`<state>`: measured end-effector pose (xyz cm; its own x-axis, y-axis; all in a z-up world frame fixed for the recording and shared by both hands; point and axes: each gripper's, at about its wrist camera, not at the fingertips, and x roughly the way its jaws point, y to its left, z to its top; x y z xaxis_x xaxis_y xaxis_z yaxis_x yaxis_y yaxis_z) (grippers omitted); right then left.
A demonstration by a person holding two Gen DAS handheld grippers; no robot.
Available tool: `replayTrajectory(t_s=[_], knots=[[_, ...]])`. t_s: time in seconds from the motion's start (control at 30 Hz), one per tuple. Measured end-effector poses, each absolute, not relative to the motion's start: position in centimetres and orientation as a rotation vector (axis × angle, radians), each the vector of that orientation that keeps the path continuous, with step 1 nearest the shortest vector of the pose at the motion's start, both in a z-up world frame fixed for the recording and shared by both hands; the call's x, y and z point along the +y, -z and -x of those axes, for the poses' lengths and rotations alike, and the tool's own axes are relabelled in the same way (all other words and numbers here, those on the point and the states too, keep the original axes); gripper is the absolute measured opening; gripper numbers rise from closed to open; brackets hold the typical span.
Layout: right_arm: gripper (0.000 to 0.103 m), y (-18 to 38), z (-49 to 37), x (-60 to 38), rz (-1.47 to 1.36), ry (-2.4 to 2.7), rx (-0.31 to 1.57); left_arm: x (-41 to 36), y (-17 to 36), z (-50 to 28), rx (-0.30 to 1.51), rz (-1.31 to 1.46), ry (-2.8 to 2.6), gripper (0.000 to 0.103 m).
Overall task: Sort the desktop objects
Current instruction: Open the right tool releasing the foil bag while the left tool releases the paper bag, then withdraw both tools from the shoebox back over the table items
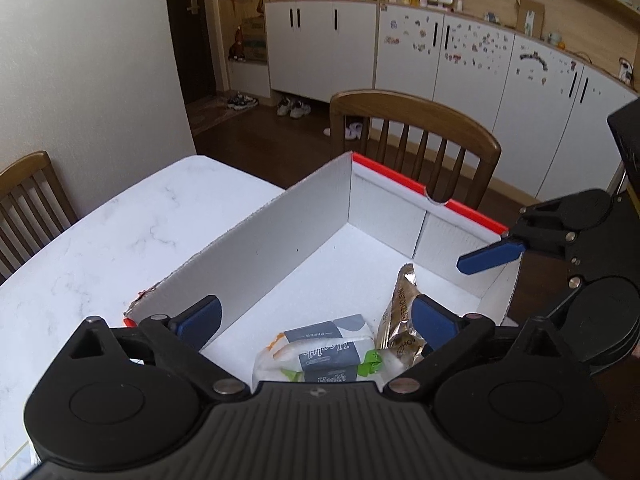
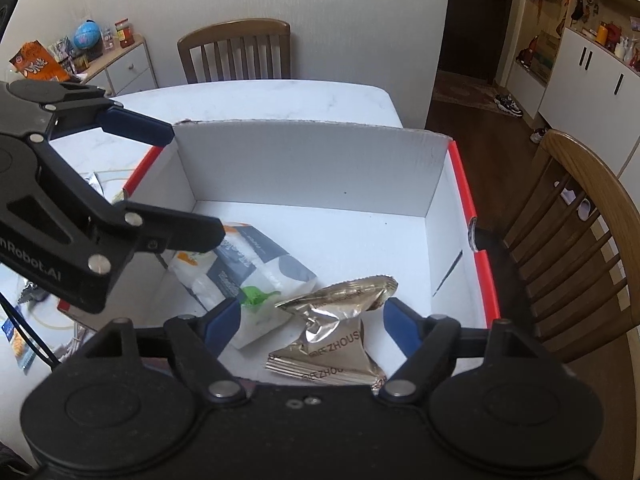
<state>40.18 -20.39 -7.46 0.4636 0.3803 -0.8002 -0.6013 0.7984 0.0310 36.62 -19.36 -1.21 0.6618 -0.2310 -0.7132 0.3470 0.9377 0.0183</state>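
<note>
Here, both grippers hang over an open white cardboard box [image 1: 304, 216] with red outer edges, standing on a marble-patterned table [image 1: 100, 232].

Left wrist view: the left gripper [image 1: 316, 322] has its blue-padded jaws spread wide, nothing between the pads. Below it, near the box's near wall, lie a white-and-grey tissue pack [image 1: 320, 350] printed "Health" and, just right of it, a gold foil packet [image 1: 402, 312]. The right gripper [image 1: 490, 258] enters from the right, over the box's right corner; only one blue finger shows clearly here. A wooden chair [image 1: 416, 140] stands beyond the far wall.

Right wrist view: the right gripper [image 2: 310, 326] is also open, its pads on either side of the foil packet [image 2: 340, 328] but clear of it; no grip. This view alone shows the packet's "ZHOUS" lettering, the left gripper [image 2: 180, 184] from the side with jaws well apart above the tissue pack [image 2: 256, 268], and papers and a cable left of the box.

Both grippers point steeply down into the box.
</note>
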Motion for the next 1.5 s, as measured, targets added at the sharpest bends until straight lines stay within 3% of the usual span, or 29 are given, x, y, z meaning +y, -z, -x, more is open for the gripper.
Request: replayTrajectory(t_s=[0.6,1.5], knots=[[0.08,5.6,-36.2,-19.5,0.184,-0.554,0.831,-16.5,-0.5,-32.5,0.738,-0.119,0.331,0.103],[0.081,4.2,-26.7,-10.2,0.119,-0.535,0.789,-5.9,-1.6,-22.0,0.667,-0.073,0.263,0.103]])
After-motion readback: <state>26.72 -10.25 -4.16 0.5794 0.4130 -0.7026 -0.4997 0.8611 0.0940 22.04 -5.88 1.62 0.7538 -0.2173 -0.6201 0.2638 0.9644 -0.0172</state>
